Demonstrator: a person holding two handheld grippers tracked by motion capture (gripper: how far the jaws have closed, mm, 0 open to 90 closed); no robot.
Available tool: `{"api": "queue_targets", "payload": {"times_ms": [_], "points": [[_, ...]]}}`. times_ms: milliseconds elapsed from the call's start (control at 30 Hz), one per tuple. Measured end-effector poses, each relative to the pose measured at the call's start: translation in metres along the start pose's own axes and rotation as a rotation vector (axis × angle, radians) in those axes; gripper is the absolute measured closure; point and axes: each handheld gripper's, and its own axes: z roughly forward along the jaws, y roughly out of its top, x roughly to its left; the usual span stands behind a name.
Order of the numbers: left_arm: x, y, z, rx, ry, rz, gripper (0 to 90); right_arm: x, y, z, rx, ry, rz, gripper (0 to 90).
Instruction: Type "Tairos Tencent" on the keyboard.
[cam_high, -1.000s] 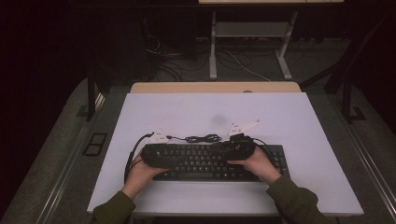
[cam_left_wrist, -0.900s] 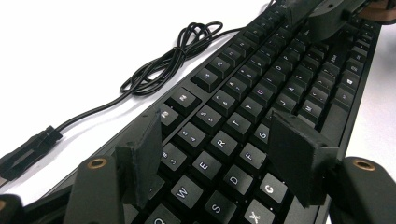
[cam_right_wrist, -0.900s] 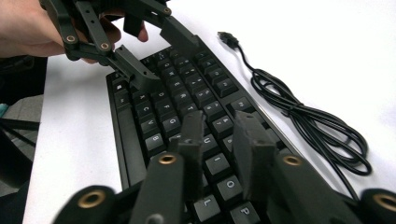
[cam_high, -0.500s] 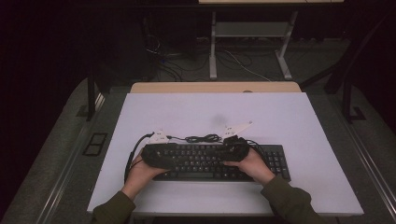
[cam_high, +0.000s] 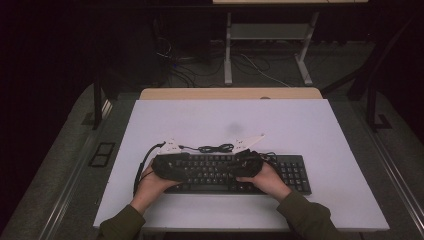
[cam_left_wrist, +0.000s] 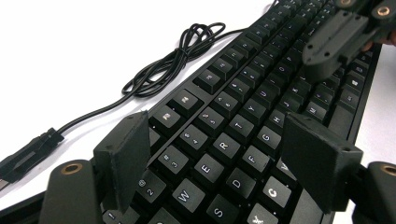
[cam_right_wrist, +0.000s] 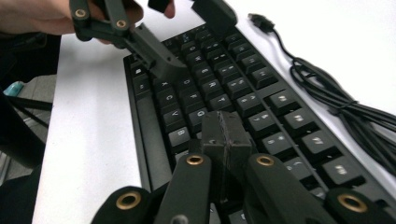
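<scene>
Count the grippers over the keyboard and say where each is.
2. The left gripper hangs open over the keyboard's left letter keys; the right gripper is shut, tips over the middle keys.

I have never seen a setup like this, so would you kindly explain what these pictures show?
A person at a white table holds a hand-operated two-jaw gripper in each hand. The high view looks down from above; each gripper also carries its own camera looking along its jaws. A black keyboard lies on the table, its coiled cable beside it. The left gripper hovers open over the letter keys, its jaws having just been opening. The right gripper is shut, tips together over the keys. Neither holds anything.
</scene>
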Motion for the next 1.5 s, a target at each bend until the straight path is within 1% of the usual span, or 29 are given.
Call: {"api": "queue_targets", "payload": {"times_ms": [333, 433, 467, 567, 700, 767, 867, 1033, 1067, 1167, 1400, 1500], "points": [[0.000, 0.000, 0.000, -0.001, 0.001, 0.002, 23.7, 0.007, -0.002, 0.010, 0.046, 0.019, -0.018, 89.2], [0.000, 0.000, 0.000, -0.003, 0.002, 0.000, 23.7, 0.008, -0.002, 0.013, 0.056, 0.020, -0.027, 89.2], [0.000, 0.000, 0.000, -0.001, 0.002, 0.003, 23.7, 0.009, -0.003, 0.014, 0.058, 0.022, -0.022, 89.2], [0.000, 0.000, 0.000, -0.002, 0.003, 0.004, 23.7, 0.010, -0.004, 0.016, 0.071, 0.022, -0.030, 89.2], [0.000, 0.000, 0.000, -0.003, 0.000, 0.003, 23.7, 0.012, -0.004, 0.020, 0.081, 0.029, -0.029, 89.2], [0.000, 0.000, 0.000, -0.004, 0.001, 0.003, 23.7, 0.012, -0.005, 0.021, 0.090, 0.027, -0.038, 89.2], [0.000, 0.000, 0.000, -0.004, 0.001, 0.003, 23.7, 0.013, -0.004, 0.021, 0.090, 0.025, -0.034, 89.2], [0.000, 0.000, 0.000, -0.003, 0.000, 0.004, 23.7, 0.012, -0.006, 0.023, 0.101, 0.018, -0.044, 89.3], [0.000, 0.000, 0.000, -0.004, 0.000, 0.004, 23.7, 0.012, -0.006, 0.023, 0.099, 0.024, -0.038, 89.3], [0.000, 0.000, 0.000, -0.003, 0.001, 0.004, 23.7, 0.012, -0.006, 0.023, 0.101, 0.021, -0.043, 89.2], [0.000, 0.000, 0.000, -0.003, -0.001, 0.004, 23.8, 0.012, -0.005, 0.022, 0.097, 0.023, -0.037, 89.2], [0.000, 0.000, 0.000, -0.003, -0.001, 0.004, 23.8, 0.010, -0.005, 0.020, 0.083, 0.032, -0.027, 89.2]]}}
